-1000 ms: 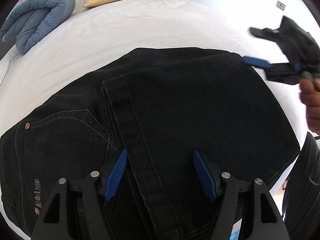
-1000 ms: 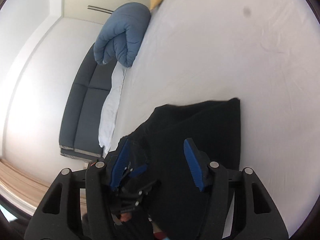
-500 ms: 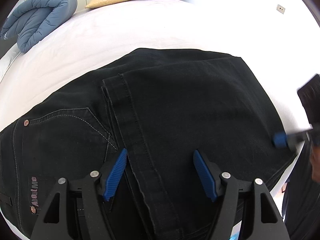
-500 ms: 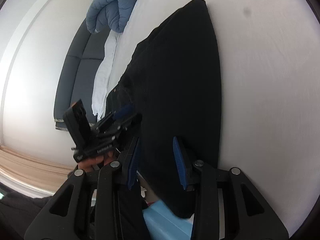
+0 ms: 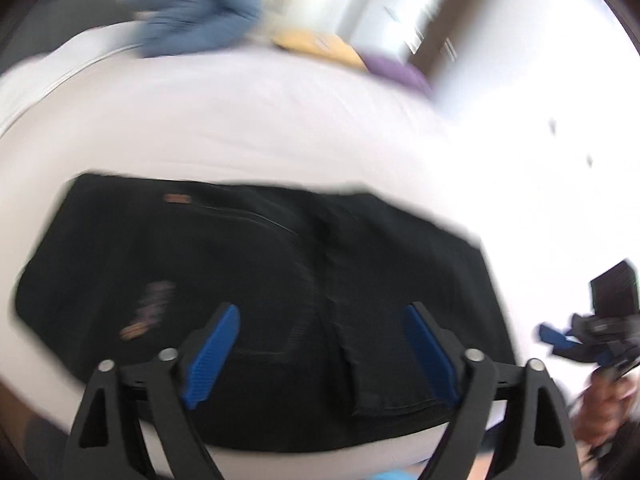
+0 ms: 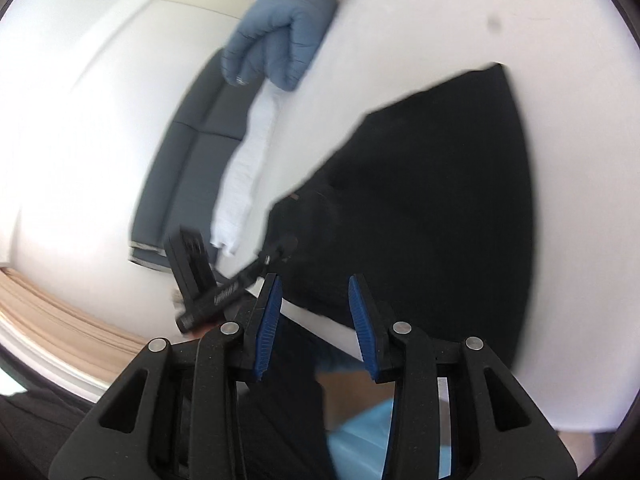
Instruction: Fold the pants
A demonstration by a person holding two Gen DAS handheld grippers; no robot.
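A: Both cameras sit farther back from the pants [image 5: 256, 300] than a second ago; the whole folded bundle now fits in the left view, where earlier it filled the picture.

B: Left to right, then. Left hand-held gripper [image 5: 320, 356]?

A: Jaws wide, and they have just been opening further. Nothing between the blue pads; dark denim lies beyond them, not in them. Picture is smeared, so fine detail is lost.

B: And the pants?

A: Flat on the white bed [image 5: 280, 128], near its front edge, folded into a compact dark block. Hem edge and a pocket rivet face up, blurred. Blue duvet [image 5: 192, 28] rolled at the far left, yellow pillow [image 5: 316, 44] and purple pillow [image 5: 396, 70] along the head of the bed, well apart from the bundle.

B: Right side?

A: Right hand-held gripper [image 6: 314, 320] stands narrow but parted, gripping nothing; its jaws were closing within the last second. Past its pads I see bed edge and the person's dark clothing. Left unit shows in that view too, held clear of the cloth.

B: Why both free?

A: My reading: the fold is laid down, so both let go and pulled away to leave it undisturbed. Sofa [image 6: 192, 152] beside the bed plays no part.

B: Remaining work?

A: Judging by the tidy block, little. Perhaps one more fold or a smoothing pass. I cannot tell which.
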